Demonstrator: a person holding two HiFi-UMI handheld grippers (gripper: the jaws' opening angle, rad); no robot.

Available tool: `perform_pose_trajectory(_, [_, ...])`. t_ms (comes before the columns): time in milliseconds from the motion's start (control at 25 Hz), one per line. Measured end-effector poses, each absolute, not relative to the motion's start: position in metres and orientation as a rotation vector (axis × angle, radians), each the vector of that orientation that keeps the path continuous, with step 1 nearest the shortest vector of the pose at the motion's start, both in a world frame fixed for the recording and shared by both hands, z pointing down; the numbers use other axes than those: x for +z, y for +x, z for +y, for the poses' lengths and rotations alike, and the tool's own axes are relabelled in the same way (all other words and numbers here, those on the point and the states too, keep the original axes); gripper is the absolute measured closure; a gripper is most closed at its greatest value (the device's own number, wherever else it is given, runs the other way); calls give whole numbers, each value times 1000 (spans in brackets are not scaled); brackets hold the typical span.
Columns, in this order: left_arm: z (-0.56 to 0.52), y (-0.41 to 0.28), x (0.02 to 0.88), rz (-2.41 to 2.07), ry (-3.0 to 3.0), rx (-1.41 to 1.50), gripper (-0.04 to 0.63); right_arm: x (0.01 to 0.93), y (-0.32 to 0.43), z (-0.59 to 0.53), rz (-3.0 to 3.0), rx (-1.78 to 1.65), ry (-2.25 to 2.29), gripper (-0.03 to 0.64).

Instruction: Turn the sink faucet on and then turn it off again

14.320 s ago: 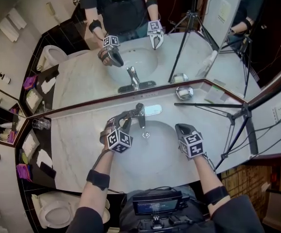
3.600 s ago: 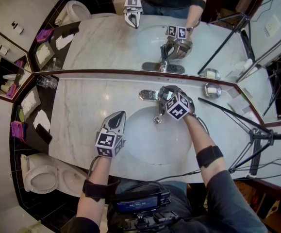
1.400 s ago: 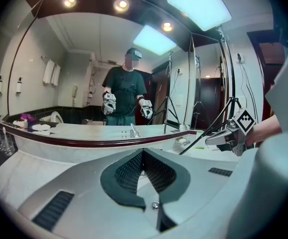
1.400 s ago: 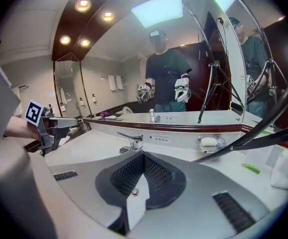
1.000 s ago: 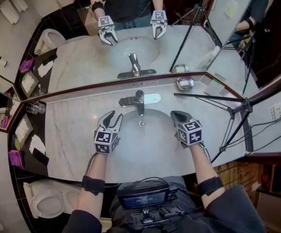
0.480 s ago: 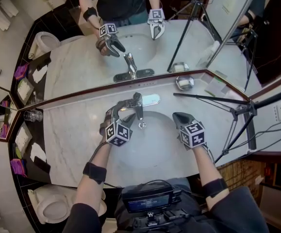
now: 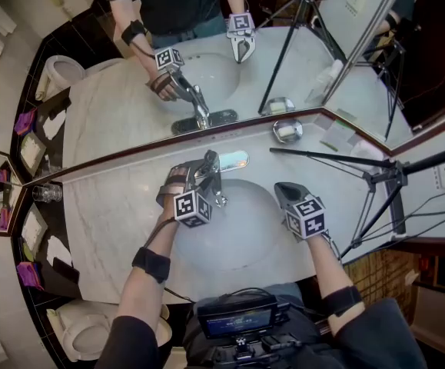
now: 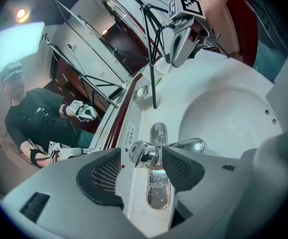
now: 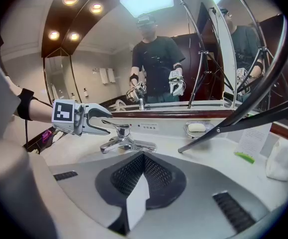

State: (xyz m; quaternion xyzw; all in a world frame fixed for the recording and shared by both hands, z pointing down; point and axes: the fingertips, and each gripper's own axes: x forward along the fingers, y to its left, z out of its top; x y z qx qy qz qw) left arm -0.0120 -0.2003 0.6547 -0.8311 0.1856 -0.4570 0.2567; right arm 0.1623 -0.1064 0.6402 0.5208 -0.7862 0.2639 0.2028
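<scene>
So the left gripper (image 8: 143, 169) is up at the faucet (image 7: 216, 177), which sits at the back edge of the countertop (image 7: 114, 206), right behind the sink basin (image 7: 241, 237). Its jaws stand wide and have just been closing a bit, with the chrome lever handle (image 8: 144, 154) between them. The handle is close to one pad with a clear gap at the other, so no real squeeze. The right gripper (image 9: 143, 176) hovers over the basin's right edge, jaws pressed together, holding nothing.
</scene>
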Motion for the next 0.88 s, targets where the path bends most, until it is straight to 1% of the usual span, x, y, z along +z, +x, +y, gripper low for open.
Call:
perform_pose_trajectory(240, [-196, -9, 669, 440, -2206, -1272, 382, 639, 170, -111, -2190, 734, 1470, 597])
perform_pose_trajectory(320, [-197, -9, 670, 441, -2195, -1271, 383, 639, 170, -112, -2189, 735, 1468, 597])
perform_pose_trajectory(400, [-197, -9, 670, 447, -2184, -1270, 408, 641, 169, -112, -2188, 738, 1465, 597])
perform_pose_trajectory(880, [-194, -11, 675, 466, -2132, -1249, 423, 643, 161, -112, -2194, 743, 1448, 597])
